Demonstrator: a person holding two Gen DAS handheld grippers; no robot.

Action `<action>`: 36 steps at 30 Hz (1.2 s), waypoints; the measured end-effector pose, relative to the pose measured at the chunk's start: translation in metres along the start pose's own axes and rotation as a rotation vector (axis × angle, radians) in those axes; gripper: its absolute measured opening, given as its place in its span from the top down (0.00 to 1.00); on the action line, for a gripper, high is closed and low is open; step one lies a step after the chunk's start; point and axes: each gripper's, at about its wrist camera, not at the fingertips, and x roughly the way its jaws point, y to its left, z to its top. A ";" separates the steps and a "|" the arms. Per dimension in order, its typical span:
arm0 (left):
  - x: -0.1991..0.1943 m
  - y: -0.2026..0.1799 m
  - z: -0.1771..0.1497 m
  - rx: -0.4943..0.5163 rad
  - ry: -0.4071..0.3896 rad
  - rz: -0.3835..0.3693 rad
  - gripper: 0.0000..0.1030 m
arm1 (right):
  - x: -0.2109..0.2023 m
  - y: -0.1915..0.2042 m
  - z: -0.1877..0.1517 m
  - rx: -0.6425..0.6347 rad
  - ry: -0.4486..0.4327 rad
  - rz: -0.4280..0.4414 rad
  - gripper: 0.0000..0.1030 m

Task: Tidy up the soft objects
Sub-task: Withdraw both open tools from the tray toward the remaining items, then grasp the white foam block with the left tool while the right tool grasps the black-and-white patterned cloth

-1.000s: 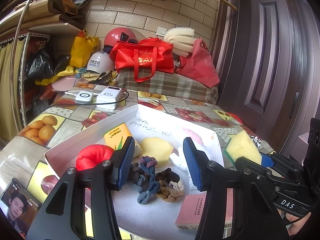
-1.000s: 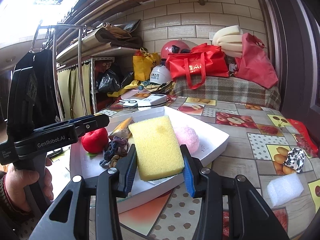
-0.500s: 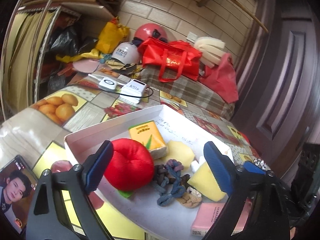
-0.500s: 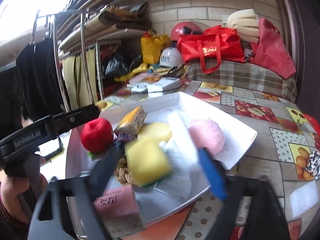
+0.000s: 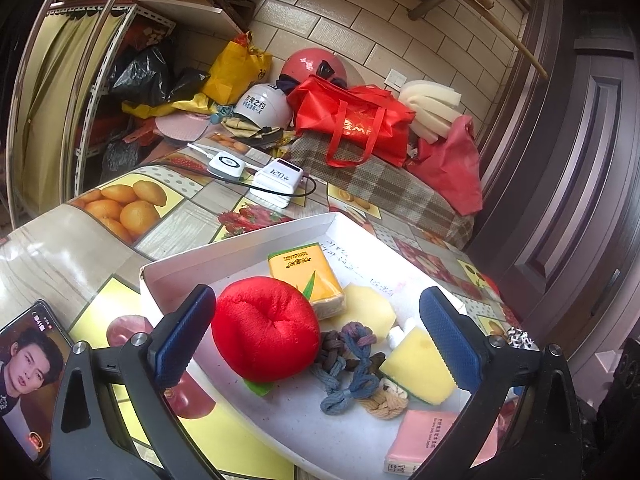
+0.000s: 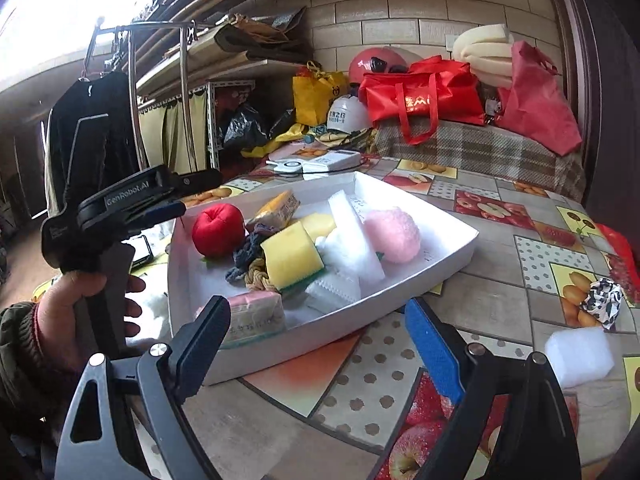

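A white tray [image 5: 240,240] [image 6: 440,256] holds soft things: a red plush apple [image 5: 264,336] [image 6: 218,229], a yellow sponge [image 5: 416,364] [image 6: 290,254], a knotted rope toy [image 5: 348,356], a yellow tissue pack [image 5: 306,276], a pink tissue pack [image 6: 252,312], a pink pompom [image 6: 394,234] and white foam [image 6: 352,236]. My left gripper [image 5: 317,296] [image 6: 192,196] hovers at the tray's near edge, jaws opening wide. The apple and rope toy lie between the jaws, ungripped. My right gripper [image 6: 316,308] stands open and empty before the tray's front corner.
A white foam block [image 6: 580,356] and a black-and-white scrunchie [image 6: 604,298] lie on the fruit-print tablecloth to the right. A phone [image 5: 28,376] lies left of the tray, a power bank [image 5: 280,180] behind it. Red bags and helmets crowd the back.
My right gripper opened, dropped the yellow sponge into the tray and drew back. My left gripper opened wide, rolled and shifted so the red apple now lies between its jaws.
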 end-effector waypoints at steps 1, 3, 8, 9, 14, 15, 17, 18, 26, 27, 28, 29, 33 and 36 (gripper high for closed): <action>0.000 0.000 0.000 0.002 0.001 0.002 0.00 | 0.005 -0.001 0.002 -0.001 0.007 -0.008 0.14; 0.000 0.000 0.001 0.003 0.000 0.000 0.00 | 0.022 0.004 0.009 -0.015 0.026 -0.042 0.13; -0.001 0.000 0.000 0.017 -0.007 -0.003 0.00 | 0.055 0.016 0.021 -0.039 0.070 -0.089 0.14; -0.001 -0.001 0.000 0.019 -0.007 -0.003 0.00 | 0.051 0.015 0.021 -0.034 0.049 -0.089 0.13; -0.002 -0.008 -0.001 0.042 -0.013 -0.005 0.00 | 0.006 -0.013 0.009 0.031 -0.080 -0.115 0.13; -0.002 -0.009 -0.001 0.051 -0.017 -0.007 0.00 | -0.001 -0.020 0.007 0.037 -0.091 -0.137 0.13; -0.005 -0.015 -0.002 0.079 -0.029 -0.014 0.00 | -0.017 -0.039 0.000 0.046 -0.098 -0.204 0.13; -0.006 -0.018 -0.003 0.098 -0.033 -0.019 0.00 | -0.026 -0.053 -0.005 0.056 -0.093 -0.251 0.13; -0.008 -0.095 -0.034 0.424 0.021 -0.160 0.00 | -0.080 -0.188 -0.046 0.252 0.068 -0.515 0.10; -0.007 -0.107 -0.040 0.455 0.046 -0.200 0.00 | -0.084 -0.203 -0.052 0.287 0.096 -0.537 0.00; -0.006 -0.126 -0.051 0.502 0.079 -0.252 0.00 | -0.086 -0.216 -0.056 0.318 0.118 -0.549 0.00; -0.004 -0.141 -0.059 0.539 0.104 -0.286 0.00 | -0.088 -0.230 -0.060 0.354 0.138 -0.556 0.00; 0.018 -0.200 -0.089 0.597 0.287 -0.439 0.01 | -0.079 -0.263 -0.068 0.448 0.207 -0.530 0.00; 0.047 -0.233 -0.106 0.588 0.423 -0.468 0.01 | -0.066 -0.270 -0.062 0.455 0.215 -0.478 0.00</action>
